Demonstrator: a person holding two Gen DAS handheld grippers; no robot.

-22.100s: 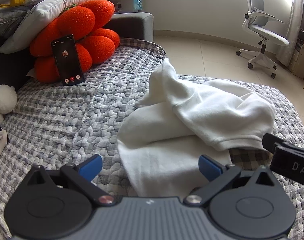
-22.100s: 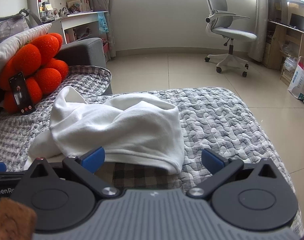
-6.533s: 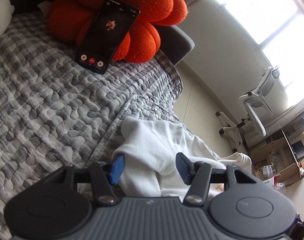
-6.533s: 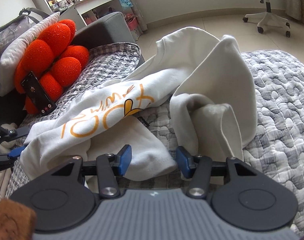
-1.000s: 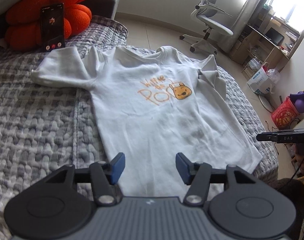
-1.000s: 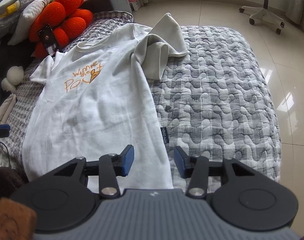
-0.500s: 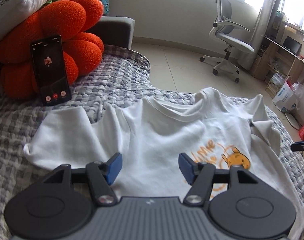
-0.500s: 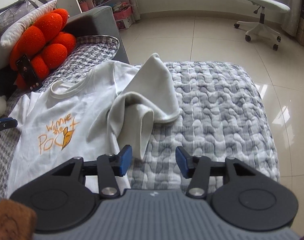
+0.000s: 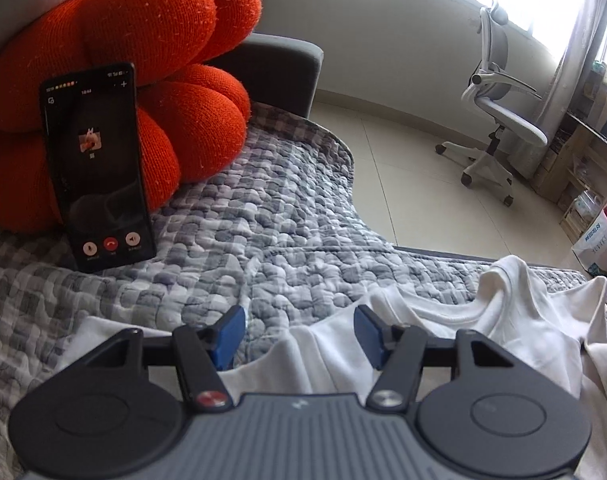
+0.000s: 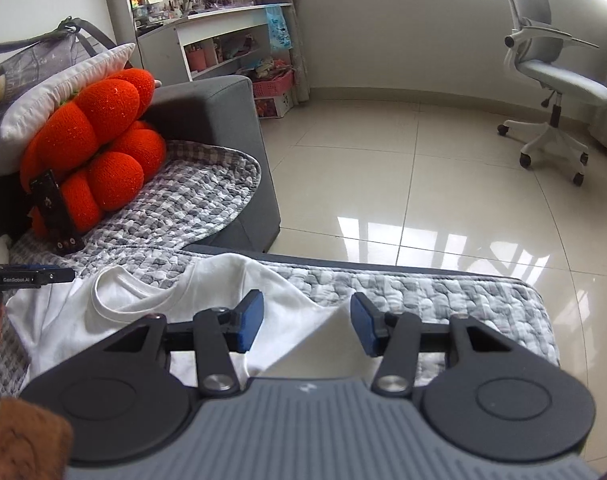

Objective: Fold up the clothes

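I hold my left gripper (image 9: 299, 334) low over the shoulder end of a white cotton T-shirt (image 9: 523, 332) spread on a grey-and-white quilted sofa cover (image 9: 263, 240), its blue-padded jaws parted wide with nothing between them; under them lie a short sleeve (image 9: 103, 332) to its left and the shirt's body to its right. My right gripper (image 10: 307, 322) hangs at the shirt's other shoulder, jaws just as wide and empty, with the ribbed round neckline (image 10: 115, 300) ahead to its left and a sleeve (image 10: 327, 344) doubled over in a peak right below its fingers. By my reading the shirt lies opened out, collar away from me, and no finished fold shows in what I can see; the lower half is hidden beneath both tools, so how far the folding stands I cannot settle. The right-hand sleeve looks rumpled rather than laid flat. Ahead of my left gripper there is open quilt up to a black smartphone (image 9: 97, 168) leaning on an orange knitted pumpkin-shaped cushion (image 9: 143, 60), both well clear of the cloth. Ahead of my right gripper the sofa edge (image 10: 383, 266) runs just beyond the shirt, dropping to glossy beige floor tiles (image 10: 423, 180), so room there is short.
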